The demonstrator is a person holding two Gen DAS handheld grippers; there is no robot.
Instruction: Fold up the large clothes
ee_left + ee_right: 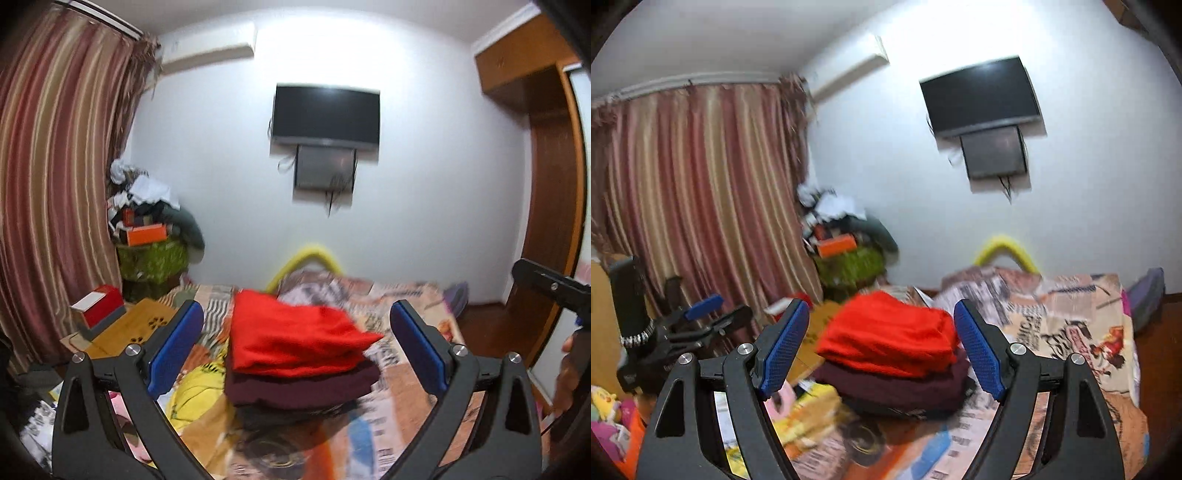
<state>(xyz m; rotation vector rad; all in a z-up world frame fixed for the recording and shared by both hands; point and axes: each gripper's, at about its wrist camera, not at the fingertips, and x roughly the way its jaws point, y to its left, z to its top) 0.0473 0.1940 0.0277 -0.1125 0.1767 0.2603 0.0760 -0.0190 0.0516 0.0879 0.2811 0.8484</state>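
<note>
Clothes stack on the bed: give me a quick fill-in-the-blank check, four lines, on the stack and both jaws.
1. The top garment of the stack is ____ in colour.
2. Right under the red garment lies a ____ one.
3. The stack rests on the ____, not on the wooden board.
4. The jaws of the left gripper and the right gripper are both ____, holding nothing.

Missing words: red; maroon; bed; open

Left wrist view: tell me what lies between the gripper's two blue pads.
In the left wrist view, the open left gripper frames a folded stack: a red garment on a maroon garment, resting farther off on the printed bedspread. Neither pad touches it.
</note>
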